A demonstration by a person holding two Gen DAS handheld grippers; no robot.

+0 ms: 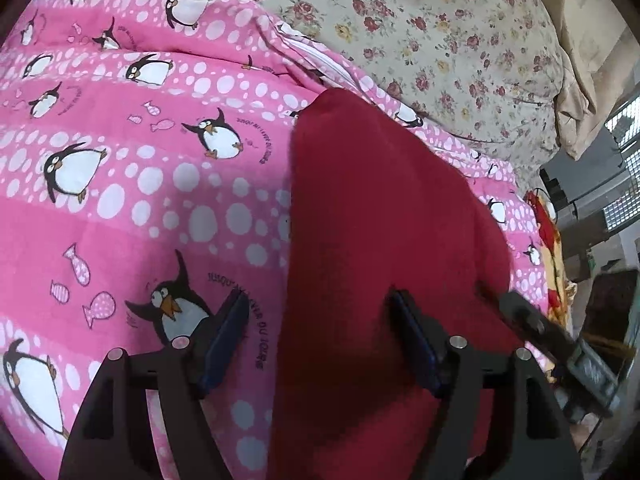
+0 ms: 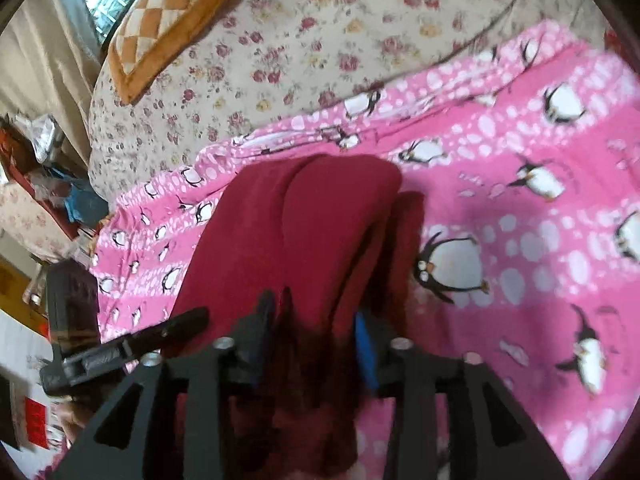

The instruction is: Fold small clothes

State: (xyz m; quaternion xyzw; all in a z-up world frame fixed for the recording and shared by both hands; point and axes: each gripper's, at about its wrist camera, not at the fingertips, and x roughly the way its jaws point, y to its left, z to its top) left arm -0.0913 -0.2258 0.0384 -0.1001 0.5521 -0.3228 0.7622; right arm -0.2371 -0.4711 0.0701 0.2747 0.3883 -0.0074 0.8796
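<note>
Red garment (image 1: 380,220), lying on the pink penguin blanket (image 1: 120,208) and reaching ahead of both tools: left gripper (image 1: 320,312) hovering wide open, its right finger over the cloth; right gripper (image 2: 316,312) clamping a bunched fold between near-closed jaws.

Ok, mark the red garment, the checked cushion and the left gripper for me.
red garment (image 1: 380,208), left wrist view, on the middle of its flat upper layer.
checked cushion (image 2: 168,24), right wrist view, on its checkered centre panel.
left gripper (image 1: 320,340), left wrist view, midway between its two blue-padded fingertips.
</note>
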